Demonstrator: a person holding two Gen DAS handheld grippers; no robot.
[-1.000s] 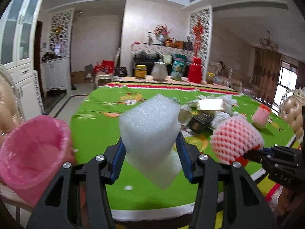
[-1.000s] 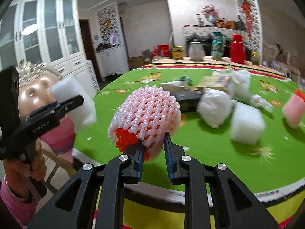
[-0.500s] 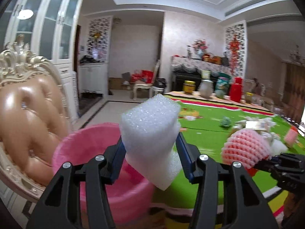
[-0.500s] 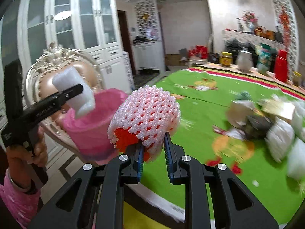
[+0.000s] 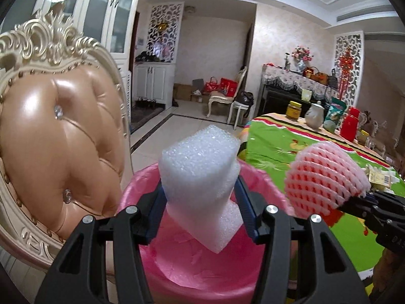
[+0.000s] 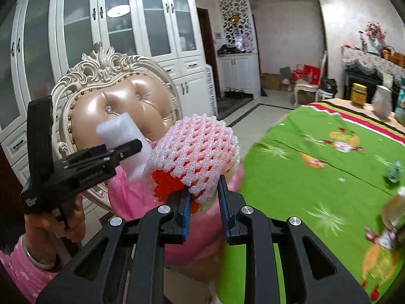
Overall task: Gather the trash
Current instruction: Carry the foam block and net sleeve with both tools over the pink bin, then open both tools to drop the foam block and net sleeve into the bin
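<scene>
Left claw point(image 5: 200, 212): clamped on white foam block point(image 5: 200, 174), jaws just eased slightly wider, block between pads, poised over pink-lined round bin point(image 5: 202, 266).
Right claw point(image 6: 203, 210): clenched on pink mesh foam fruit sleeve with red inner layer point(image 6: 192, 159), beside bin rim.
Bin: on seat of cream carved chair point(image 5: 50, 131); inside apparently empty.
Done: two pieces carried to bin.
Outstanding: release both; further litter on green-clothed surface point(image 6: 316, 177).

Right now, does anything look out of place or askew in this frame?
One oddity: the pink-lined bin sits on the seat of the ornate chair, not the floor. Otherwise, the left gripper holds the white foam block over it and the right gripper holds the foam fruit net.
</scene>
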